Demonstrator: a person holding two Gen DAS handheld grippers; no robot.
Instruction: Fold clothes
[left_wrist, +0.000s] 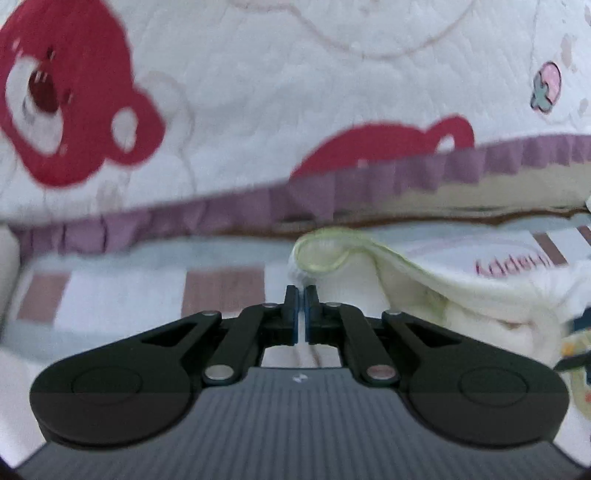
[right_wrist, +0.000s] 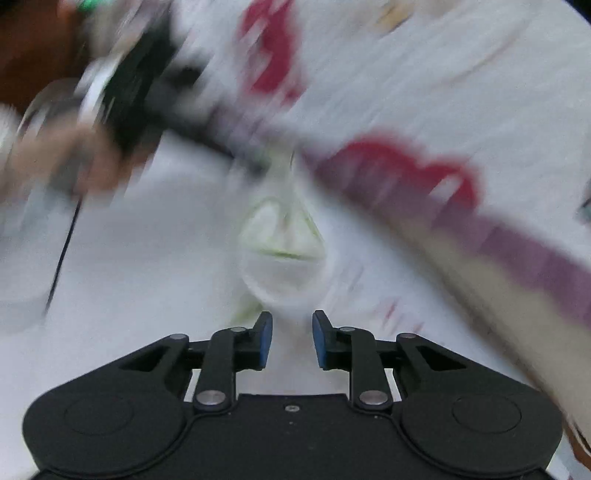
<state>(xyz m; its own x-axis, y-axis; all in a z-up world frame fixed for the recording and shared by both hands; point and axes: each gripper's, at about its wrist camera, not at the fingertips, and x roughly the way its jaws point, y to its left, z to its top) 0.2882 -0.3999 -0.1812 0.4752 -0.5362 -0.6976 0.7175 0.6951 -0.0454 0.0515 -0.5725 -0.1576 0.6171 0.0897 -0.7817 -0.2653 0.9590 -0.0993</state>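
Showing only in the right view, left claw (right_wrist: 258, 166) blurs above garment (right_wrist: 284, 236).

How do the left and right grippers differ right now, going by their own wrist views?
The left gripper has its fingers nearly together with only a thin slit between the blue pads; the right gripper has a clear gap. The left gripper sits beside the cream garment, whose green-edged opening lies just right of its tips; the right gripper points straight at the garment. The left view is fairly sharp, the right heavily blurred. Both have black fingers with blue pads.
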